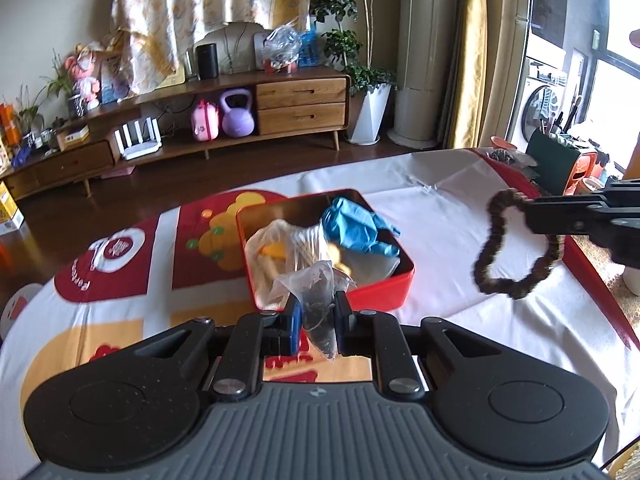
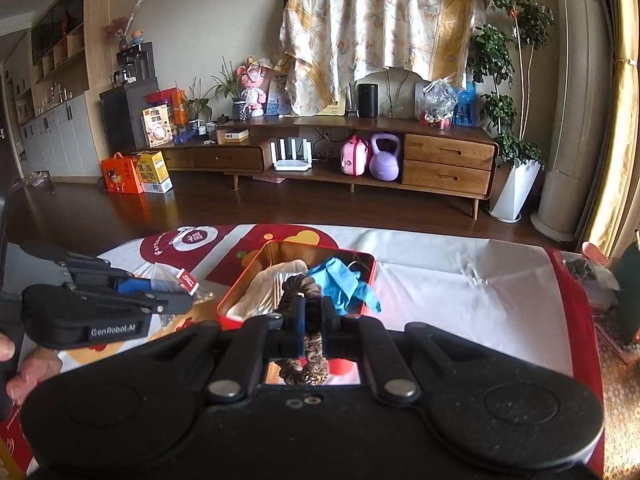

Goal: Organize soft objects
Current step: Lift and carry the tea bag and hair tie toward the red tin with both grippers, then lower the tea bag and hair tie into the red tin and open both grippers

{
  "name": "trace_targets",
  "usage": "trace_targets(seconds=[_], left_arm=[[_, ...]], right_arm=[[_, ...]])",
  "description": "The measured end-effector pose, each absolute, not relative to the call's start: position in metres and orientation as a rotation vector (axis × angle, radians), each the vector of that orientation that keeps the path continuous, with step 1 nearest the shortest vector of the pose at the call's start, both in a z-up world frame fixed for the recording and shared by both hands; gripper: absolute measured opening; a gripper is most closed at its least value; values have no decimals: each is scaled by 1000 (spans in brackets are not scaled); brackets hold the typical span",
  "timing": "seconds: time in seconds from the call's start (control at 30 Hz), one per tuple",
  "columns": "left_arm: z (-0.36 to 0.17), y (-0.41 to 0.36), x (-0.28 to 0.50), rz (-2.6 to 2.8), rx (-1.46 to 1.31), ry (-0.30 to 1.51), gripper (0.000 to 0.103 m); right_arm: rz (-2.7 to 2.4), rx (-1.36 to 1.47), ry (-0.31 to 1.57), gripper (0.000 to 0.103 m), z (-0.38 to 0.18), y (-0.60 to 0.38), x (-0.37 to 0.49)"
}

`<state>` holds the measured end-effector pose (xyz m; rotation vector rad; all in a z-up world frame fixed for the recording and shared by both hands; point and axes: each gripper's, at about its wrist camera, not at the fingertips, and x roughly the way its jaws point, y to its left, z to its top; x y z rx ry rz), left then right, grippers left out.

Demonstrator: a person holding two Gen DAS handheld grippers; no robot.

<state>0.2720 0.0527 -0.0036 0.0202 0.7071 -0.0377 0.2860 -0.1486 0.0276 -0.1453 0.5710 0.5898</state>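
Observation:
A red tin box (image 1: pixel 376 294) (image 2: pixel 236 314) stands on the table and holds a blue glove (image 1: pixel 354 228) (image 2: pixel 340 282) and a clear plastic bag (image 1: pixel 280 248). My left gripper (image 1: pixel 318 316) is shut on a small clear plastic bag with dark contents (image 1: pixel 316 300), just in front of the box's near wall; it also shows in the right wrist view (image 2: pixel 176 284). My right gripper (image 2: pixel 310 312) is shut on a brown fuzzy hair scrunchie (image 2: pixel 306 292) (image 1: pixel 516 244), held above the table to the right of the box.
The table wears a white, red and yellow cloth (image 1: pixel 440 208). Clutter and an orange container (image 1: pixel 580 168) sit past its right end. A wooden TV cabinet (image 2: pixel 440 156), plants and boxes stand beyond the floor.

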Motion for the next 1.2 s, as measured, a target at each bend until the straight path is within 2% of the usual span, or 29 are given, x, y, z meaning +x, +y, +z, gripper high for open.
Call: trace_targets(seconds=[0.5, 1.2], left_arm=[[-21, 59, 342, -27, 17, 732, 16], [-70, 76, 440, 58, 6, 766, 16]], right_arm=[[582, -86, 593, 7, 7, -124, 349], [636, -63, 703, 7, -60, -102, 395]])
